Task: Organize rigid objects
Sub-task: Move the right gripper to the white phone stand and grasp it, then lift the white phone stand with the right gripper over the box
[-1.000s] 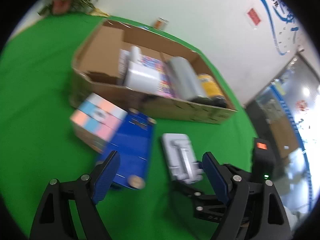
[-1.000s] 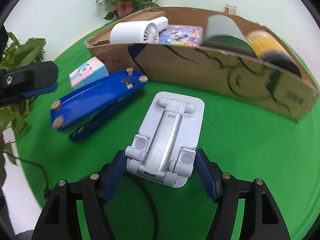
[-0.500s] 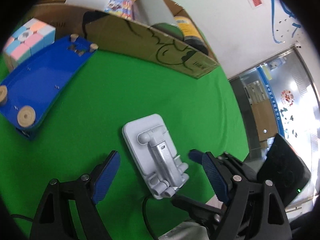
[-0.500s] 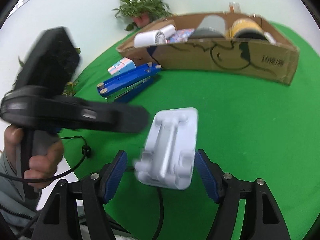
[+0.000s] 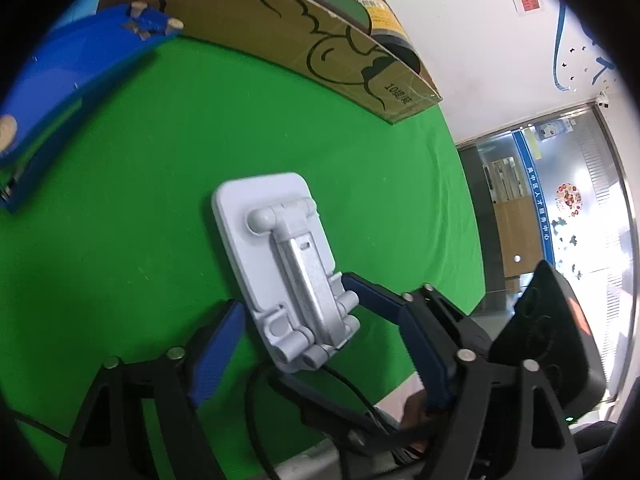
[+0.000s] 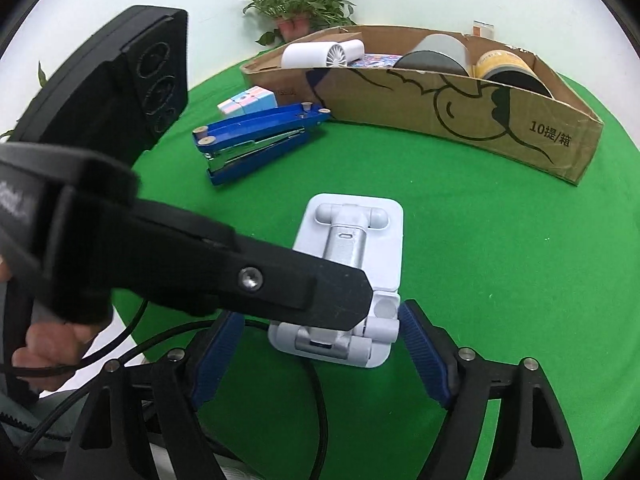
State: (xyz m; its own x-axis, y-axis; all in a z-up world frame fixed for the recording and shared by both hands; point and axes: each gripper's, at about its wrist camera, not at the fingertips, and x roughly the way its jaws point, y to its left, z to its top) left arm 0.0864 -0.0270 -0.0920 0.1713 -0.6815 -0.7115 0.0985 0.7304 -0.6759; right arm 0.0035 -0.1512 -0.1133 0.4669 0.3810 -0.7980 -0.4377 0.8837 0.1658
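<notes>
**Both grippers closed in on the phone stand**

Over the last second the left gripper (image 5: 320, 344) swung away from the stapler (image 6: 256, 140) and the puzzle cube (image 6: 248, 101) and came down beside the phone stand (image 6: 352, 280), which lay flat on the green counter (image 6: 500, 260) just in front of the right gripper (image 6: 320, 352). The stand had barely shifted; the right gripper had framed it all along. Both sets of jaws stood wide open, one on either side of the stand's near end, gripping nothing. That suggested the stand was the next thing bound for the cardboard box (image 6: 520, 120), where a small white fan (image 6: 320, 54), a grey roll (image 6: 436, 56) and a yellow-labelled roll (image 6: 508, 68) already lay (a shared or handed-over grasp seemed possible, though which gripper would take it was unclear).

In the right wrist view the left gripper's black arm crossed the stand and hid its left half. In the left wrist view the stapler was blurred and cut off at the frame's edge, the cube was out of sight, and most of the box's contents were hidden behind its wall.
</notes>
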